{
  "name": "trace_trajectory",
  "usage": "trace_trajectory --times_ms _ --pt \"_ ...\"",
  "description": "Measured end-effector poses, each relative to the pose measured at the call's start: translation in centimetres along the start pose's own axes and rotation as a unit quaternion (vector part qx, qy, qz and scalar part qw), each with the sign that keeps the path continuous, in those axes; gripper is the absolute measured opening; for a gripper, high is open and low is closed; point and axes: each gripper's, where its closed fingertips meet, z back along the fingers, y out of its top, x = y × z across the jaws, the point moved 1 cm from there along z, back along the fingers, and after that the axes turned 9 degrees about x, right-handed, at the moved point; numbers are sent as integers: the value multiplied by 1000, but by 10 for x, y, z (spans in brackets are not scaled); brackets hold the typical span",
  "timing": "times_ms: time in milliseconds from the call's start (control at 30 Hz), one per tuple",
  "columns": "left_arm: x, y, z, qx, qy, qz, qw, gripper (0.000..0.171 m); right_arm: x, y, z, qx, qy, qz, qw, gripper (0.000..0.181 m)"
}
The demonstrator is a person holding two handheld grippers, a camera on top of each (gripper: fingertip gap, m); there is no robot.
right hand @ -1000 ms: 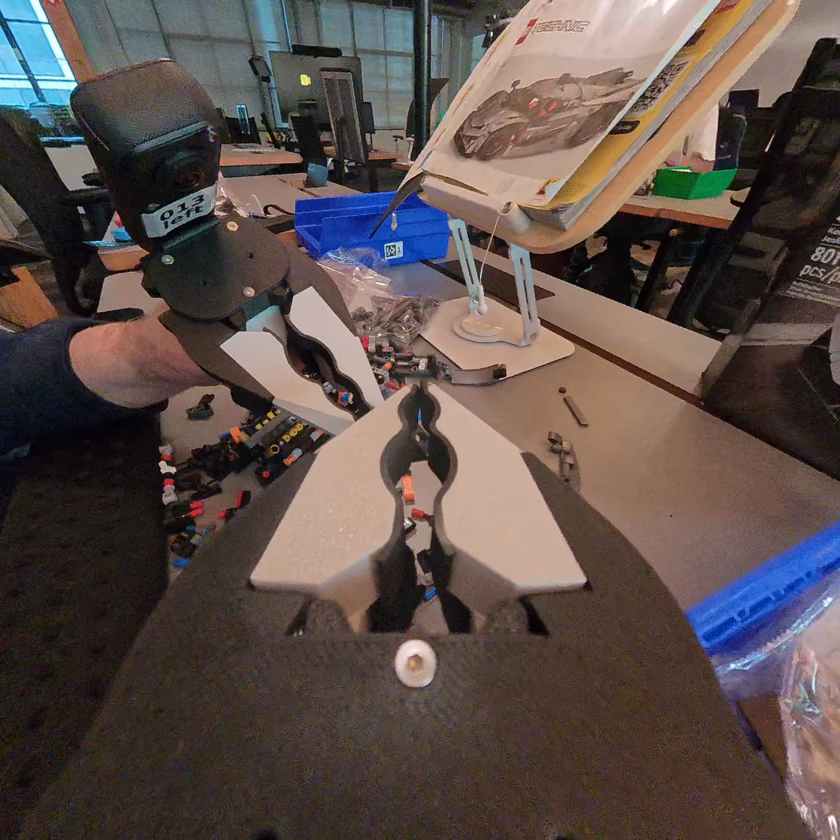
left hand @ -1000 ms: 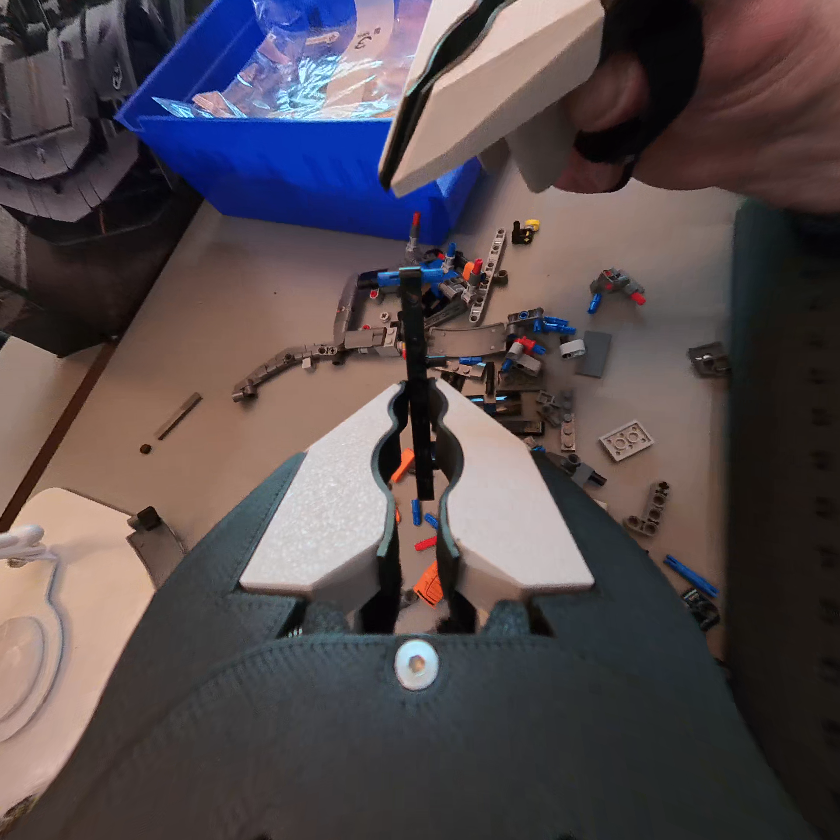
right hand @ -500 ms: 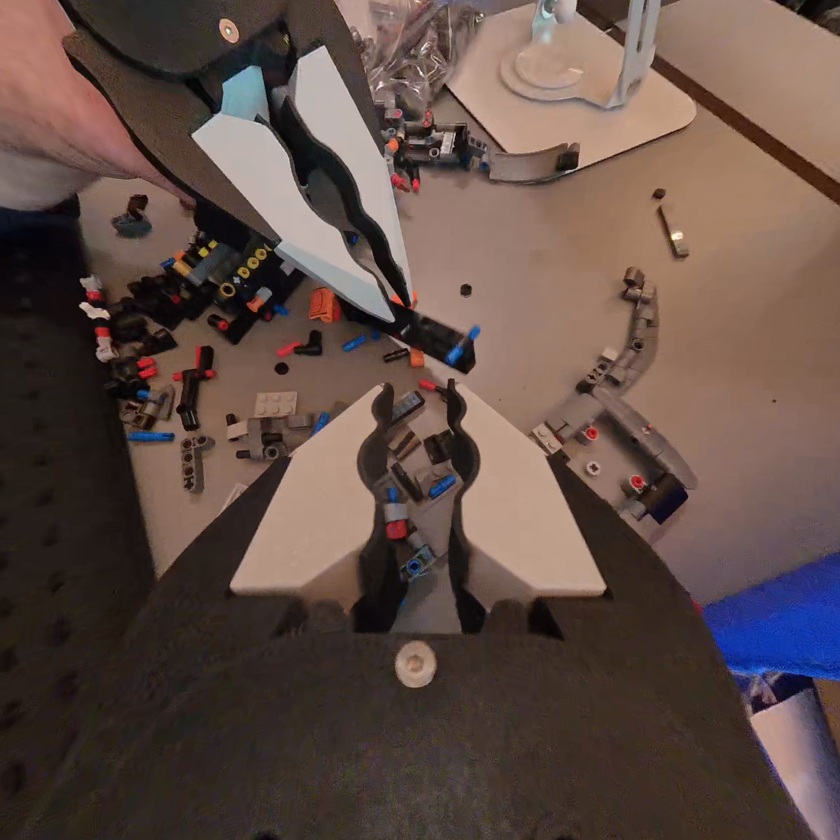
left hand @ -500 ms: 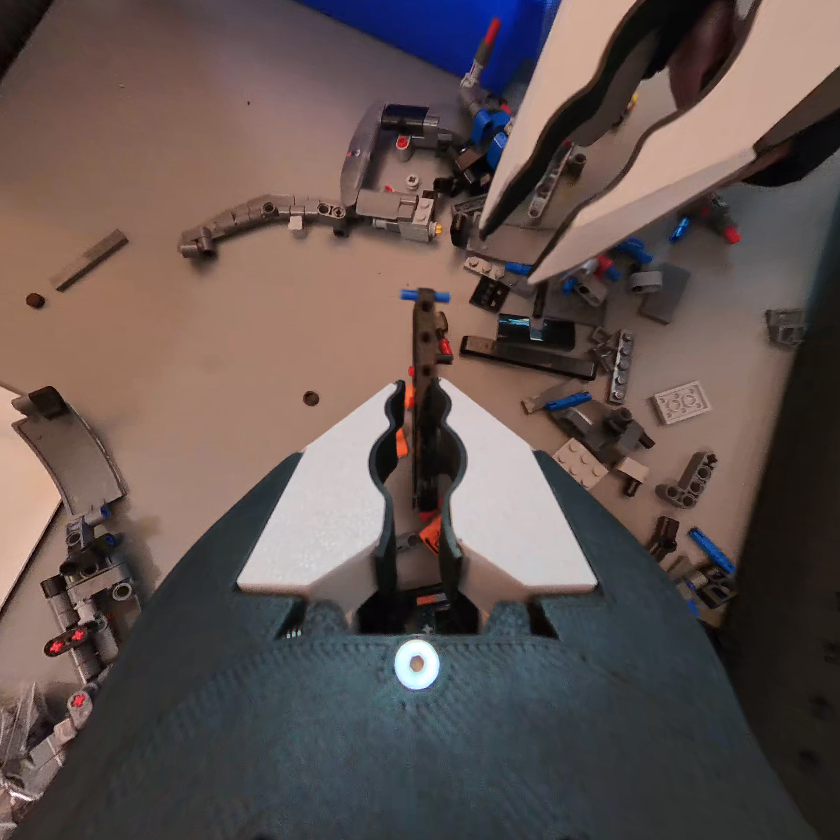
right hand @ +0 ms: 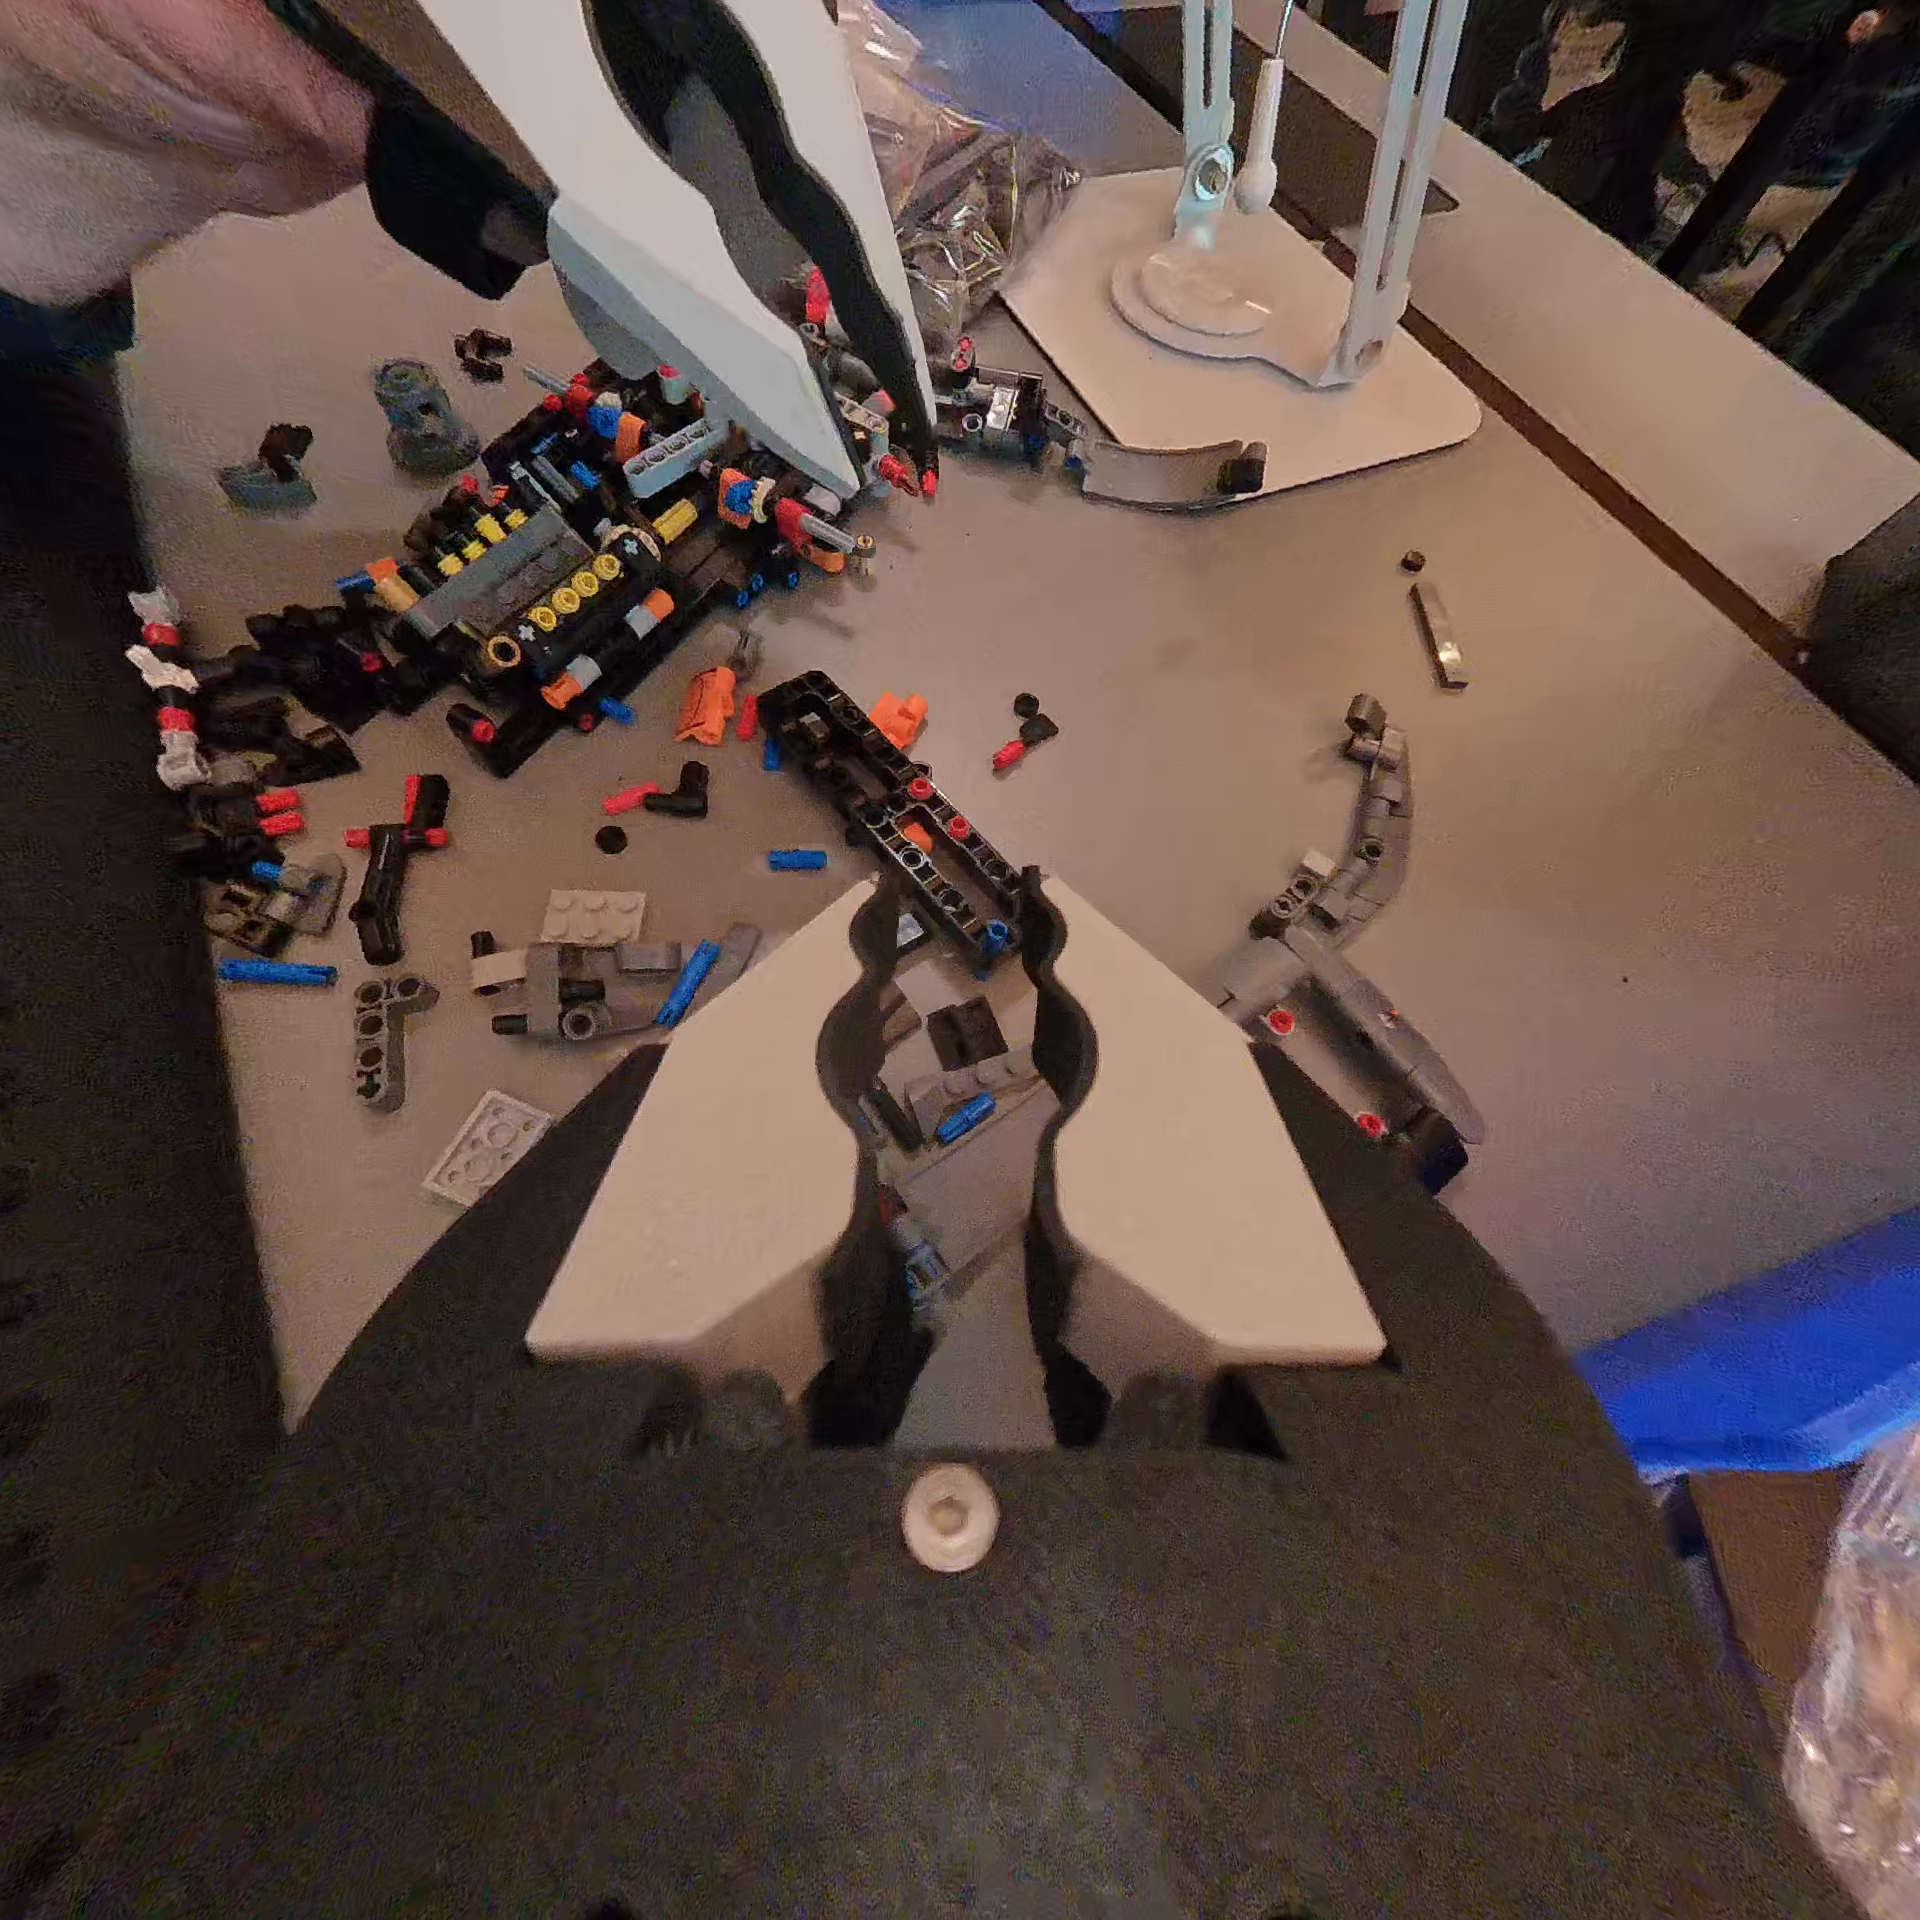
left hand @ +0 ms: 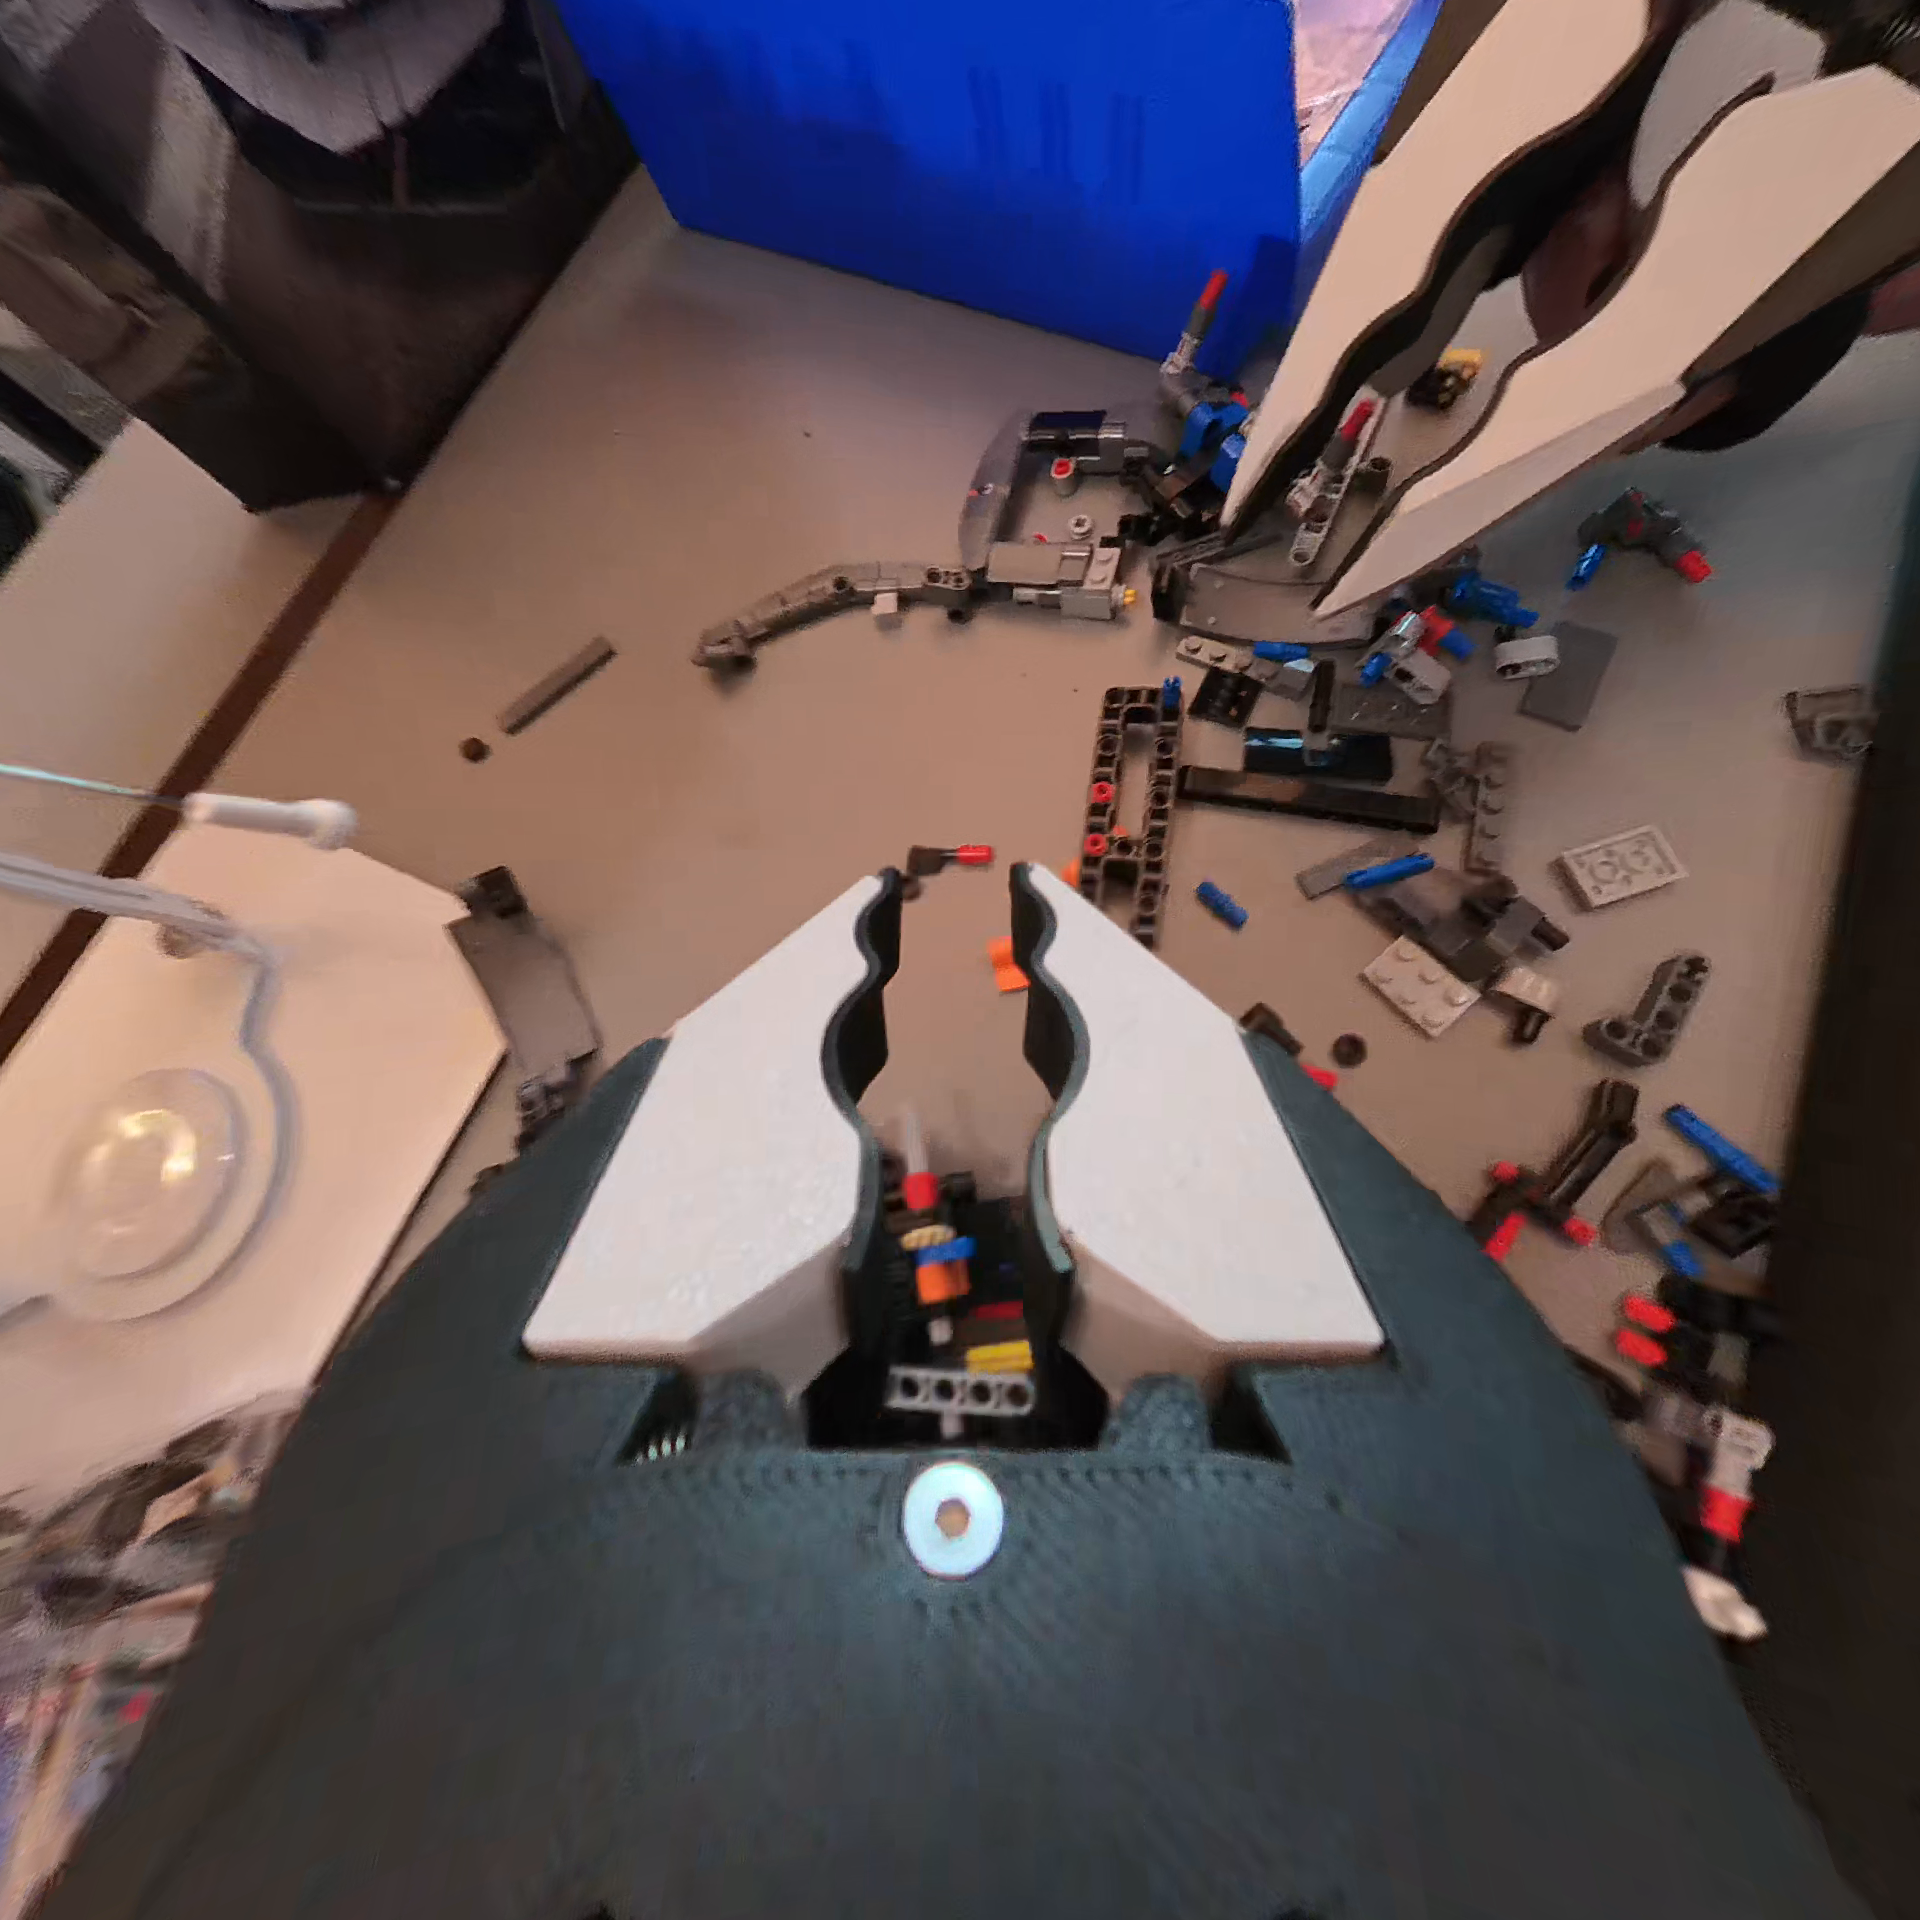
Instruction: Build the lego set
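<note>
A black Technic frame (left hand: 1132, 800) with red pins lies flat on the table, just right of my left gripper (left hand: 956, 883). That gripper is open and empty. In the right wrist view the frame (right hand: 894, 800) runs diagonally, and its near end shows between the tips of my right gripper (right hand: 956, 888), which is open and holds nothing. The left wrist view shows the right gripper (left hand: 1283, 566) hovering over grey parts, away from the frame. The left gripper (right hand: 894, 473) hangs over the right end of the black car chassis (right hand: 540, 582).
A blue bin (left hand: 935, 156) stands at the back. A white book stand base (right hand: 1247, 343) and a bag of parts (right hand: 966, 208) are near the chassis. A grey curved assembly (right hand: 1351, 883) lies to the right. Loose small parts are scattered around, including an orange piece (left hand: 1003, 961).
My left gripper held the black frame upright, then opened; the frame now lies flat on the table. My right gripper went from shut to open and dropped toward the table.
</note>
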Motion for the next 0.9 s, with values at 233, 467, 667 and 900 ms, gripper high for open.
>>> trace_trajectory --times_ms 233,467,667,900 --pt "-27 -17 37 18 25 -14 999 17 -7 -4 -6 -22 -5 50 998 21" --pt "-42 -36 51 5 29 -65 997 15 -55 37 -14 23 110 1 994 32" --pt "-42 -51 62 -10 25 -91 995 15 -76 14 -73 -162 141 122 969 25" --pt "-35 -44 62 17 2 -63 998 15 -53 -10 7 -263 158 44 951 33"
